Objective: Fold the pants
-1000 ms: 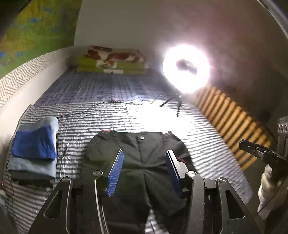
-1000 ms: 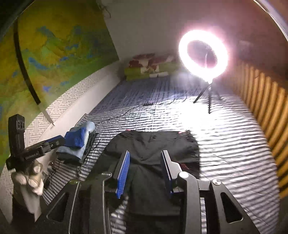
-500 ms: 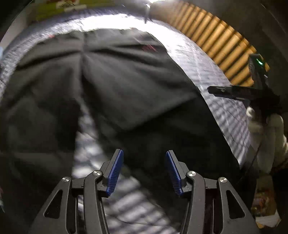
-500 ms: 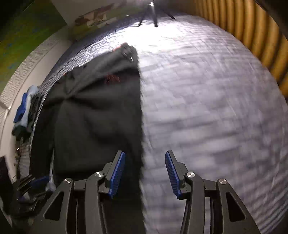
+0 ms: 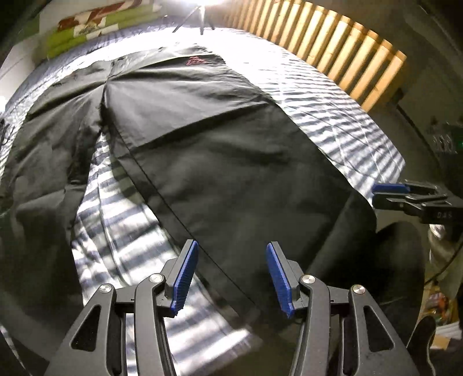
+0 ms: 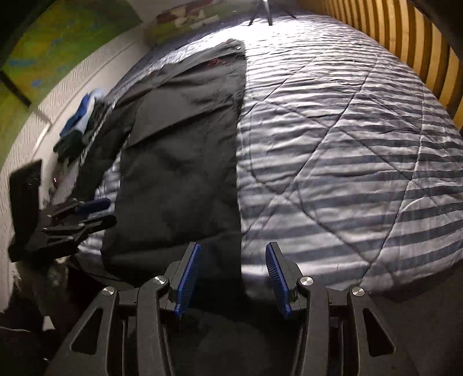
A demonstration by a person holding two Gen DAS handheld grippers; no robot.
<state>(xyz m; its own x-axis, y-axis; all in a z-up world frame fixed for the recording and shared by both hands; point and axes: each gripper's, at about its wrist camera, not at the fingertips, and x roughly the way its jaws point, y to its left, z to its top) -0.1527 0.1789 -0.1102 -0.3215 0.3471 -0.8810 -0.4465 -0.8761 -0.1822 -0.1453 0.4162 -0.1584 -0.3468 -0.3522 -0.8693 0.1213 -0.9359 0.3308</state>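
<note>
Black pants point(image 5: 225, 150) lie spread flat on the striped quilt point(image 5: 115, 219), waistband far, legs toward me. My left gripper point(image 5: 231, 274) hovers open just above the inner seam of the right-hand leg near its hem, nothing between its blue pads. My right gripper point(image 6: 231, 274) is open over the outer edge of that same leg point(image 6: 179, 179) at the hem, straddling the border of cloth and quilt point(image 6: 332, 144). Each gripper shows in the other's view: the right gripper point(image 5: 405, 196) at the right edge, the left gripper point(image 6: 78, 217) at the left.
A wooden slatted headboard point(image 5: 332, 43) runs along the right side of the bed. Folded blue and grey clothes point(image 6: 81, 121) sit by the left wall. Folded green and brown bedding point(image 5: 95, 26) and a tripod's legs point(image 5: 199, 17) stand at the far end.
Both grippers dropped from a high view of the whole bed down to the hem of the pants' right-hand leg. The jaws stayed open throughout.
</note>
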